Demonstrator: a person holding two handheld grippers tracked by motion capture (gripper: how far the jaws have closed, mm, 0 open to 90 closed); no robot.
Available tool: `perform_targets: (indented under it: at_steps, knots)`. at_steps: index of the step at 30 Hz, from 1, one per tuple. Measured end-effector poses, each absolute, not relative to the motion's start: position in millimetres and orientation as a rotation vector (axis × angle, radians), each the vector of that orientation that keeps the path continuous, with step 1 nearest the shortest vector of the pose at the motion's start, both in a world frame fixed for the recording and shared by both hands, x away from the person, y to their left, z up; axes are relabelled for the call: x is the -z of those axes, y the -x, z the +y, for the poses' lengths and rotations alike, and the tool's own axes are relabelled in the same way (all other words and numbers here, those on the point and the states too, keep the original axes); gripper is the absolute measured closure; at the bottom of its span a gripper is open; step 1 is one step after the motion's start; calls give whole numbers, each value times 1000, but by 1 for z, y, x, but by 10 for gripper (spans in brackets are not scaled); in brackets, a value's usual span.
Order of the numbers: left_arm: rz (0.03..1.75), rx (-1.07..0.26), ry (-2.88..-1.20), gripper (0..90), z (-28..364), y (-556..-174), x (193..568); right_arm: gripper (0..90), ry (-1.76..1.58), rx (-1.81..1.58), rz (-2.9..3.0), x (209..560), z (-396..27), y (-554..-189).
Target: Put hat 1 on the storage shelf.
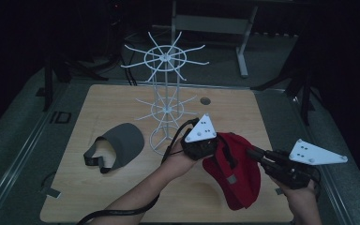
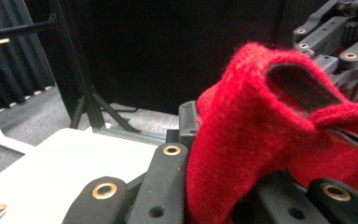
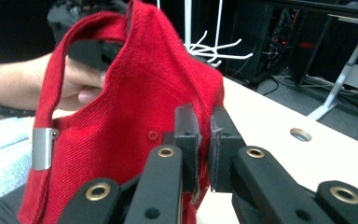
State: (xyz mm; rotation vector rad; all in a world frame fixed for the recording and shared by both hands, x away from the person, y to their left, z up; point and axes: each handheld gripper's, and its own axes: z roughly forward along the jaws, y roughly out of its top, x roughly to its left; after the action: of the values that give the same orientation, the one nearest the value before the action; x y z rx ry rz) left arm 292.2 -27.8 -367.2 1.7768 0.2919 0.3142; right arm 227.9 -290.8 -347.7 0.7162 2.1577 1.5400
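Note:
A red knit cap (image 1: 234, 173) hangs above the table's front right, held from both sides. My left gripper (image 1: 214, 146) is shut on its upper left edge, and in the left gripper view the red cap (image 2: 242, 116) drapes over the jaws of that gripper (image 2: 223, 154) and hides the right one. My right gripper (image 1: 252, 152) comes in from the right and is shut on the cap's rim. In the right gripper view its jaws (image 3: 204, 154) stand almost together with the red cap (image 3: 135, 93) pinched between them. A metal strap buckle (image 3: 42, 148) shows on the cap.
A grey visor (image 1: 122, 143) lies on the wooden table (image 1: 122, 197) at the left. A white wire hook rack (image 1: 165, 93) stands upright behind the grippers at the table's middle. A round hole (image 1: 205, 101) is in the tabletop near the back. Dark stands surround the table.

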Motion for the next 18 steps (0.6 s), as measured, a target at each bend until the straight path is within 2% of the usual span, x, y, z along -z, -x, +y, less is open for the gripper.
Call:
perform_targets:
  at_steps: [9, 18]
  knots:
    - [251, -329, -1786, 741, -21, -286, 365, 843, -752, -1559, 2119, 343, -293, -231]
    - [232, -397, -1802, 654, -12, -272, 367, 843, -775, -1556, 2107, 342, -294, -234]
